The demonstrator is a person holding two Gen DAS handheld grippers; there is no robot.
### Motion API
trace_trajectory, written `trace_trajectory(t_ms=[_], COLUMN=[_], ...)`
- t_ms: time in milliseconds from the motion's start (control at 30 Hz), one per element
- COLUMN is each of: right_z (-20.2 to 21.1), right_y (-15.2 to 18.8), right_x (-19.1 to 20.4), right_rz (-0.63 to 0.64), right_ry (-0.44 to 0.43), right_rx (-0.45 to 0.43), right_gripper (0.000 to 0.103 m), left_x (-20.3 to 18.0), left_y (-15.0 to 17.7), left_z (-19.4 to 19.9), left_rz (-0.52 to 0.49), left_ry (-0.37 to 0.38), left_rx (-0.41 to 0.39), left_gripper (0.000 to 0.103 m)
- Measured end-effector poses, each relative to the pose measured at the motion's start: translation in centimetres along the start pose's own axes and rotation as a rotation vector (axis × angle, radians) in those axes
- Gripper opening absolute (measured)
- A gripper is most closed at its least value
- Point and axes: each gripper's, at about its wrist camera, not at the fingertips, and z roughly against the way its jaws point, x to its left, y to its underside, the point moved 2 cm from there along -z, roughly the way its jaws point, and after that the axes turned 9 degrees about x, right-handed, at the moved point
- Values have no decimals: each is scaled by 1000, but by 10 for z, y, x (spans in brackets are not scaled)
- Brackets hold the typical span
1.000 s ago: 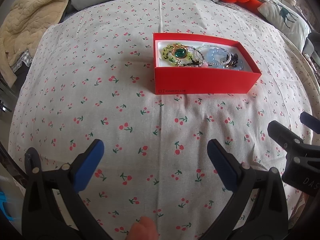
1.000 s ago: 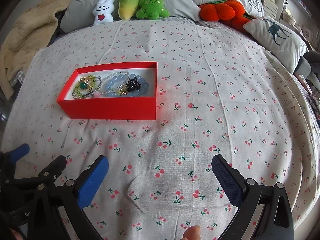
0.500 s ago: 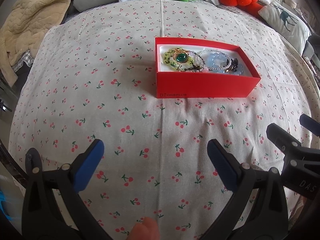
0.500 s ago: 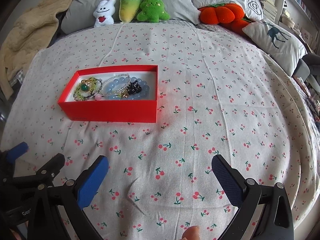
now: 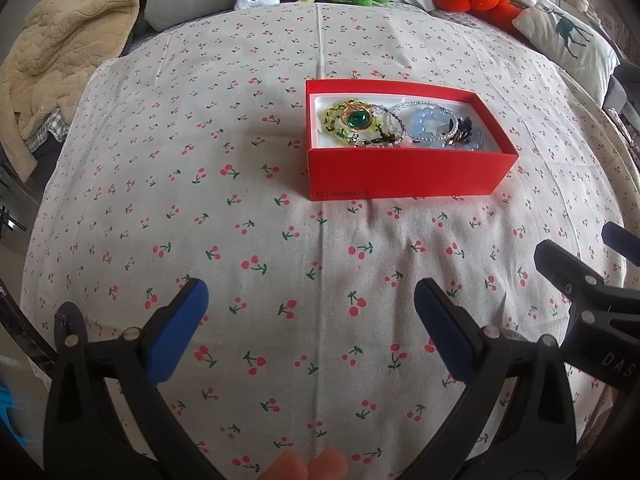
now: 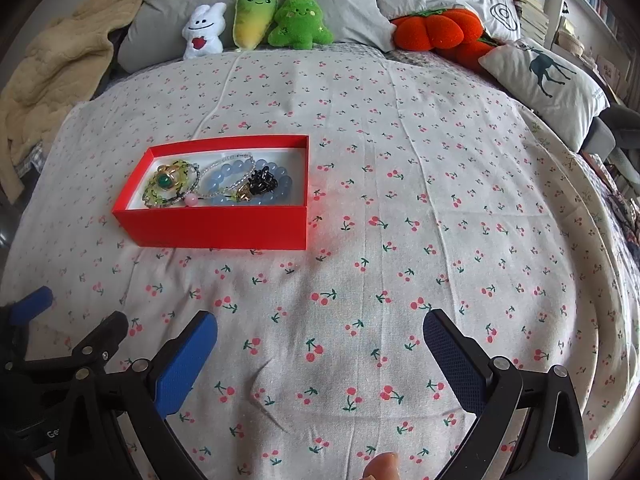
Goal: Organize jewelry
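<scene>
The left gripper (image 5: pixel 310 312) and the right gripper (image 6: pixel 320 346) both hover with blue-padded jaws spread wide and nothing between them, above the near part of the cherry-print bedspread (image 6: pixel 400 200). Beyond them, toward the bed's middle, sits an open red box (image 5: pixel 400 176) printed "ONEPLUS" on its near wall. It holds the jewelry: a green-stone piece (image 5: pixel 357 120), blue bead bracelets (image 5: pixel 426 126) and a black trinket (image 6: pixel 262 180).

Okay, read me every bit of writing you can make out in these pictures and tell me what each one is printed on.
"ONEPLUS", with a small square logo before it, on the front wall of the red box.
"DAS", cut off by the picture's edge, on the right gripper body as the left wrist view shows it.
"Ge", cut off, on the left gripper body as the right wrist view shows it.
Book spines behind the pillows: too small to read.
</scene>
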Motion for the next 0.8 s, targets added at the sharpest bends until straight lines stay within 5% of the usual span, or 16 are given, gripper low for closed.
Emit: trace_trajectory(t_ms=[800], right_z=[-1], right_y=[1], right_x=[0], right_rz=[1], right_ry=[3], right_rx=[-4], right_gripper=[103], left_x=[1], left_y=[0], left_z=[2], left_rz=[17], left_ry=[-42], left_rx=[6], left_gripper=[102])
